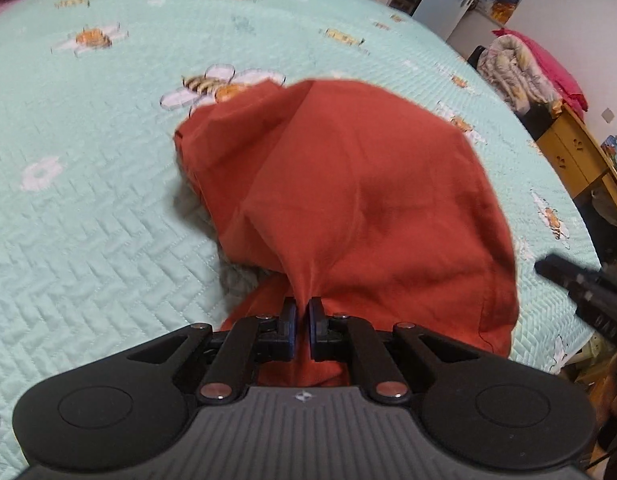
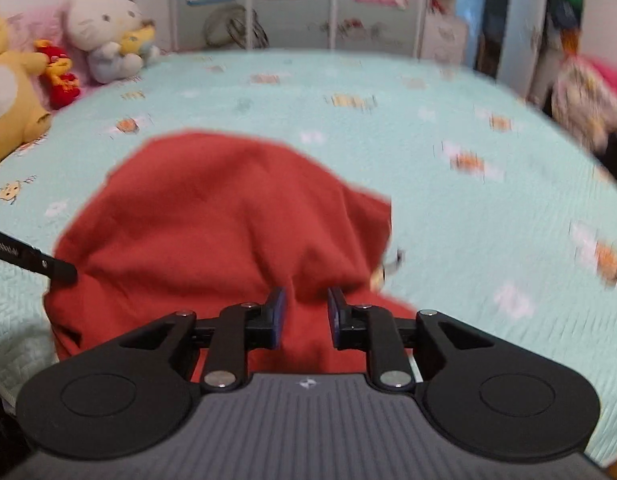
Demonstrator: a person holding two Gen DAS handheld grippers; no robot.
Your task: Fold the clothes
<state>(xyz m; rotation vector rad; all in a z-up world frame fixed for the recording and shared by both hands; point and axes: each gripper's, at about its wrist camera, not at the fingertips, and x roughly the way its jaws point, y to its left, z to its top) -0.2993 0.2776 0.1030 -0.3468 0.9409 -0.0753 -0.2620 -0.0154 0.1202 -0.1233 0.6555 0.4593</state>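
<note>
A rust-red garment (image 1: 348, 184) is lifted off the mint bedspread (image 1: 88, 200) and hangs bunched, casting a shadow beneath it. My left gripper (image 1: 303, 312) is shut on a gathered edge of the cloth, which fans out from its blue pads. The right gripper's dark finger (image 1: 580, 284) shows at the right edge, beside the cloth. In the right wrist view the red garment (image 2: 220, 220) fills the middle. My right gripper (image 2: 306, 304) stands open with red cloth lying between and below its fingers. The left gripper's finger (image 2: 48, 266) touches the cloth's left side.
Plush toys (image 2: 104, 32) sit at the head of the bed on the left. A wooden cabinet (image 1: 576, 156) with piled bedding (image 1: 520, 68) stands off the bed's right side. White wardrobes (image 2: 300, 4) line the far wall. The bedspread (image 2: 468, 220) carries bee and flower prints.
</note>
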